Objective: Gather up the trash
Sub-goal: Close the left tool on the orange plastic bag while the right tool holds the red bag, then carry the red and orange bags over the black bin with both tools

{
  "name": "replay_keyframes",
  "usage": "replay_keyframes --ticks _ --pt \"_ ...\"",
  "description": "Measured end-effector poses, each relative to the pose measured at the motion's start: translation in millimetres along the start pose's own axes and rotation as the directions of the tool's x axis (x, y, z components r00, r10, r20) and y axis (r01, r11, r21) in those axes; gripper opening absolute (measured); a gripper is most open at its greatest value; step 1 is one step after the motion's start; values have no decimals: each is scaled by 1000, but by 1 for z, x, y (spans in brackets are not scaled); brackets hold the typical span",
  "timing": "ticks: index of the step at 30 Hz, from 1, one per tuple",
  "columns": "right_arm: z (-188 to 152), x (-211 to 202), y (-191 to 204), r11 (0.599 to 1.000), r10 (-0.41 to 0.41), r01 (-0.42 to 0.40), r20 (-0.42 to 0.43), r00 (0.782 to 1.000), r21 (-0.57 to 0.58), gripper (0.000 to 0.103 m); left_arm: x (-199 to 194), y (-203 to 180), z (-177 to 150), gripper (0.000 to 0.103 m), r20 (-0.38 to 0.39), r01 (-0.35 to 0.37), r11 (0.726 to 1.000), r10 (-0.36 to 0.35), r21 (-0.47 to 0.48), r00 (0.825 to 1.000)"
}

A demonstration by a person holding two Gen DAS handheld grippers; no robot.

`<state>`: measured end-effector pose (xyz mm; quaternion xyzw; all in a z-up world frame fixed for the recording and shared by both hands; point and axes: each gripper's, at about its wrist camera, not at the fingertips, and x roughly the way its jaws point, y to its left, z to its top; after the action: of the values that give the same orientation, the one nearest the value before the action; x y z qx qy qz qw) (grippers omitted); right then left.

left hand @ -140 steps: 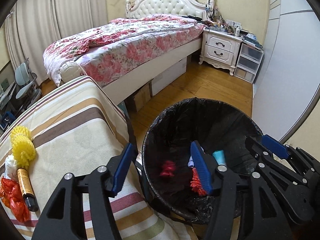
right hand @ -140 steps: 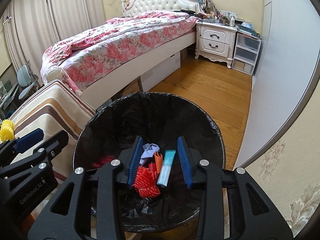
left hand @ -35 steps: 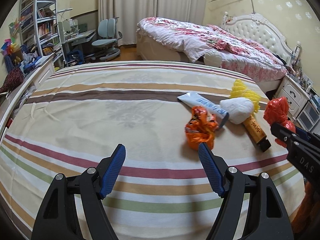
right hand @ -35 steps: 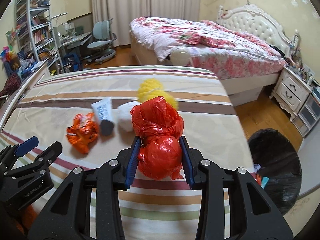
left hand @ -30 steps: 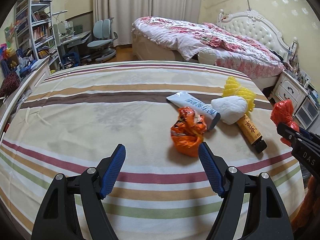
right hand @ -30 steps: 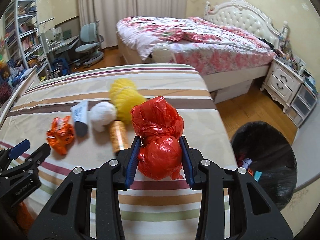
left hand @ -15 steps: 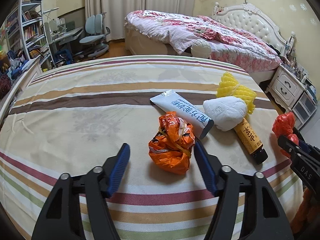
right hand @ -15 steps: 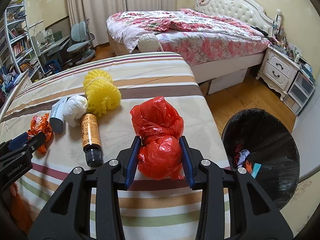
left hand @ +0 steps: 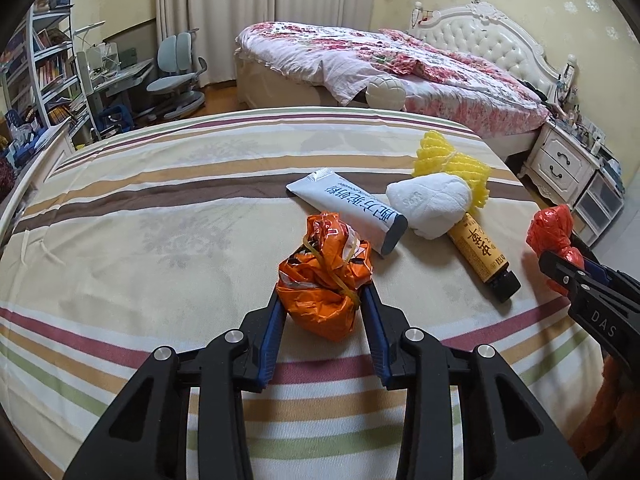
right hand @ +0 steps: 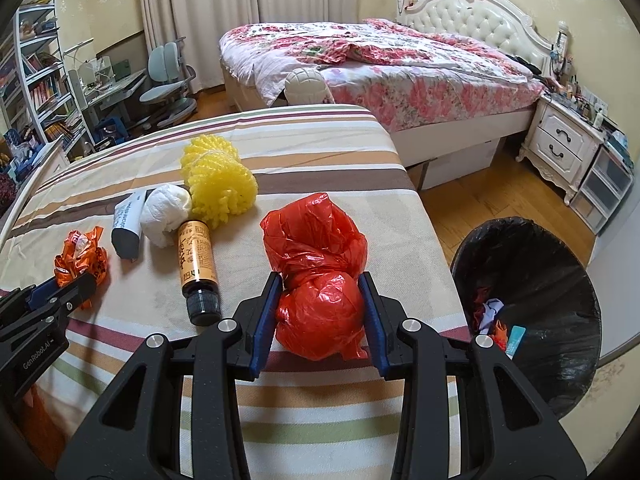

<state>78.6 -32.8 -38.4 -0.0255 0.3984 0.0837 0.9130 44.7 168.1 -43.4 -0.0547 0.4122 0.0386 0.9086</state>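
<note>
My left gripper (left hand: 323,300) is shut on a crumpled orange wrapper (left hand: 326,280) that rests on the striped bed (left hand: 160,208). My right gripper (right hand: 320,304) is shut on a knotted red plastic bag (right hand: 318,276) and holds it above the bed's right edge. The red bag also shows at the right of the left wrist view (left hand: 552,232). On the bed lie a white tube (left hand: 348,208), a white wad (left hand: 430,204), a yellow foam net (left hand: 452,164) and a brown bottle (left hand: 482,254). A black-lined trash bin (right hand: 532,308) stands on the floor to the right, with trash inside.
A second bed with a floral quilt (right hand: 380,60) stands beyond. A white nightstand (right hand: 560,152) and plastic drawers (right hand: 604,188) stand at the right wall. A desk, chair (left hand: 176,68) and bookshelves are at the far left. Wooden floor lies between the beds.
My left gripper has moved forward to the orange wrapper and shut on it. My right gripper, still holding the red bag, has swung right, bringing the bin closer.
</note>
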Motion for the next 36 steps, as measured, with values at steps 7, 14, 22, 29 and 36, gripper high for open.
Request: replay_keyframes --ticks 7,14,22,29,36 --pt "-3 -14 -1 1000 6 -6 18 1000 2 38 -13 -9 -4 38 20 16 1000 -16 9 1000" --pt "-9 -31 -11 1000 -3 2 42 999 20 38 -28 -34 -4 38 54 45 998 -48 47 997" --pt "-16 -47 -37 998 -35 31 64 997 61 38 -35 -67 -1 38 78 70 993 -77 96 994" --pt "-21 -57 -69 991 -73 63 82 994 117 38 -38 -104 1 38 95 89 984 -104 152 990" --pt "-27 -63 -107 978 -124 106 89 988 181 38 -36 -141 -2 38 97 113 971 -136 209 986"
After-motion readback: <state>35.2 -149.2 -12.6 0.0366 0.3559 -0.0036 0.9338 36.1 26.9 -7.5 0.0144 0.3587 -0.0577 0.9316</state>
